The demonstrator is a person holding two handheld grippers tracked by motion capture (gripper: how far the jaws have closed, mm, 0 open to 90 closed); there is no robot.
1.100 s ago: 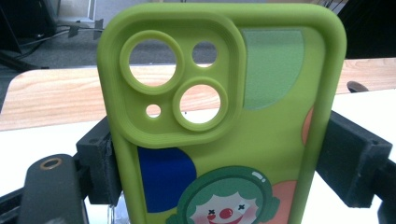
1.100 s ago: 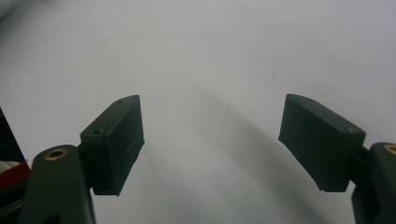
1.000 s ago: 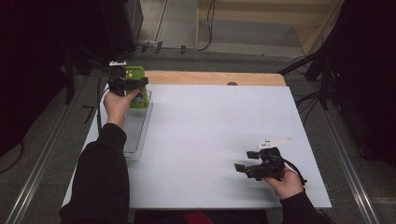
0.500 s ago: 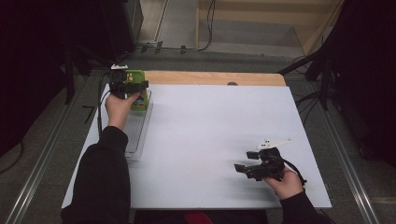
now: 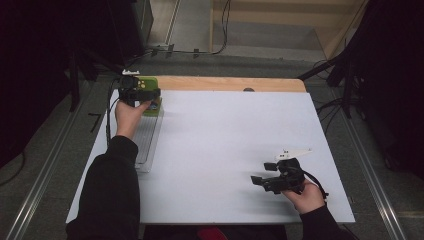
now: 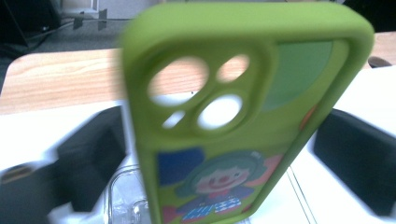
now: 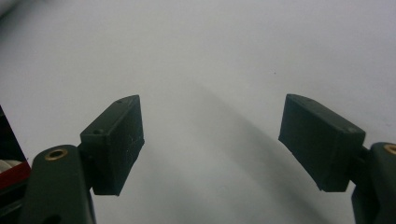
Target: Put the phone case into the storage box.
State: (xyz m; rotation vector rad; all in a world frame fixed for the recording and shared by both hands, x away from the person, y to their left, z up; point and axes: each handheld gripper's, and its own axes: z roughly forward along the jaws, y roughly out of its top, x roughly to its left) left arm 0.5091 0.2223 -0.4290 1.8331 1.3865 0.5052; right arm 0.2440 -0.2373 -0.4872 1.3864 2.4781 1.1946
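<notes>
So my left gripper [image 5: 141, 93] is up at the far left corner of the table [image 5: 230, 150], and the green phone case [image 6: 243, 116] stands upright right in front of its camera, with the jaws well apart on either side of it. They don't look like they're squeezing it, so I'd call that gripper released, with the case sitting in the gap rather than pinched. The case shows its back to the camera: lens cutouts at the top and a cartoon clown print lower down. Under it there's a clear plastic tray [image 5: 145, 142] running along the left edge of the white surface, and my guess is the case came from there or leans on its far end, which would explain why it stays standing. Left forearm is stretched out straight from the bottom of the high view, hand wrapped around the handle. My right gripper [image 5: 265, 180] is parked near the front right, low over bare white table, jaws wide apart and holding nothing, basically just waiting out of the way.
</notes>
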